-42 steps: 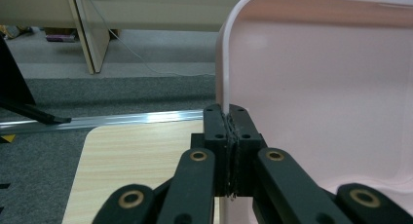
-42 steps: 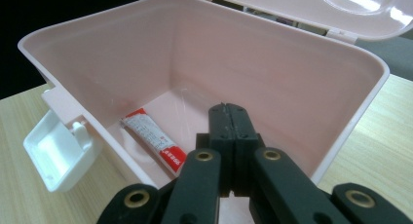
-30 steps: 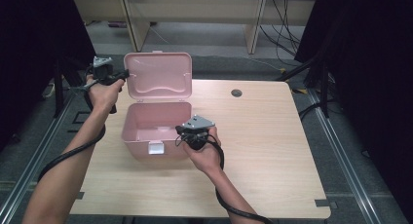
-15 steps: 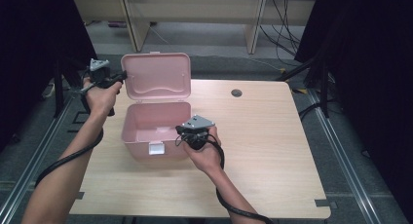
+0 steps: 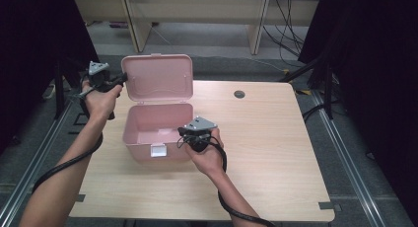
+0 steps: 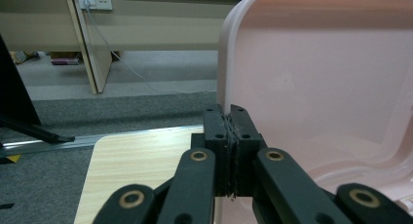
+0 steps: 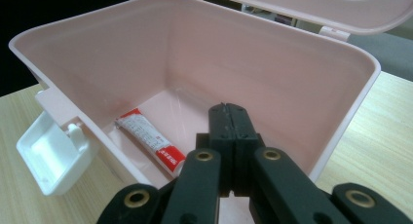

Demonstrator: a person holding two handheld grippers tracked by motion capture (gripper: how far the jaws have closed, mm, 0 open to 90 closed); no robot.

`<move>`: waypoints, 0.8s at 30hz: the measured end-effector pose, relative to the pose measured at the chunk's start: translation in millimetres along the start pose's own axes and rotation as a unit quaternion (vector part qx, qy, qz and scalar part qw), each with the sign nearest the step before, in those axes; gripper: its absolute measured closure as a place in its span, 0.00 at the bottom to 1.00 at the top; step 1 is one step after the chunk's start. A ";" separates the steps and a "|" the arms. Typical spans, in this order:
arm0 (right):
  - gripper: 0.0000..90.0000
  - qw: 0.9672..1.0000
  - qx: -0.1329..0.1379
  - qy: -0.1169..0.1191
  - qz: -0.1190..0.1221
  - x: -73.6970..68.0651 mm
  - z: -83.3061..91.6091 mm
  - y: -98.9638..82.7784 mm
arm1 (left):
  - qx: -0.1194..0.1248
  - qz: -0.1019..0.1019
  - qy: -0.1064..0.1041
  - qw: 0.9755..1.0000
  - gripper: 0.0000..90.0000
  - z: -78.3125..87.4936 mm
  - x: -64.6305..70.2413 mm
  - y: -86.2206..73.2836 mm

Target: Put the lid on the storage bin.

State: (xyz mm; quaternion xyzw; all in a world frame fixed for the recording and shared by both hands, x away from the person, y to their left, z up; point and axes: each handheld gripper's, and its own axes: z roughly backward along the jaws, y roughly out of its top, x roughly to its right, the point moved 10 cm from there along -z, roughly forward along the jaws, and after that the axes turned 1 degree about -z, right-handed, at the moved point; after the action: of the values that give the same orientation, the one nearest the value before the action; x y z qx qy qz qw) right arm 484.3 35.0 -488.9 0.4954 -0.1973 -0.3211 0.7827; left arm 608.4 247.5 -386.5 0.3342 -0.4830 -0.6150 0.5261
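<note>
Left gripper (image 6: 229, 118) clamps the lid (image 5: 156, 77) edge, right gripper (image 7: 229, 109) pinches the box (image 5: 129, 127) wall; lid could slam if the left slips

A light wood-grain table (image 5: 276, 153) with rounded corners fills the middle of the room, a small dark cable grommet (image 5: 239, 94) set into it toward twelve o'clock. Beneath and around it lies grey carpet (image 5: 355, 153), crossed by metal floor rails (image 5: 351, 153) at three and nine o'clock. Beyond the far edge stands a beige desk (image 5: 197, 10) on panel legs, with black cables (image 5: 288, 29) trailing down at about one o'clock. A white wall socket (image 6: 95, 0) sits on the beige panel behind. Black curtains (image 5: 369, 49) close off both sides, leaving the edges dark while the tabletop is evenly lit.
</note>
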 end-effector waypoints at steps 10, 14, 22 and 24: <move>1.00 1.000 0.000 0.004 -0.002 -0.9 -0.3 0.0 | 0.003 -0.002 0.001 1.000 0.98 3.7 0.9 -0.7; 1.00 1.000 0.000 0.004 -0.002 -0.9 -0.3 0.1 | 0.005 -0.004 0.001 1.000 0.98 5.5 1.6 -0.8; 1.00 1.000 -0.001 0.004 -0.002 -0.7 -0.3 0.1 | 0.007 -0.005 0.001 1.000 0.98 9.1 1.9 -2.0; 1.00 1.000 -0.001 0.003 -0.002 -0.7 -0.3 0.1 | 0.008 -0.006 0.001 1.000 0.98 10.1 2.2 -2.0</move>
State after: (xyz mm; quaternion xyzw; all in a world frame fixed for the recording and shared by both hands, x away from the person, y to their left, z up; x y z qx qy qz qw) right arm 483.9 35.7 -489.0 0.4964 -0.1936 -0.3209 0.7830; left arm 598.0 247.8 -385.1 0.3419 -0.4856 -0.6141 0.5198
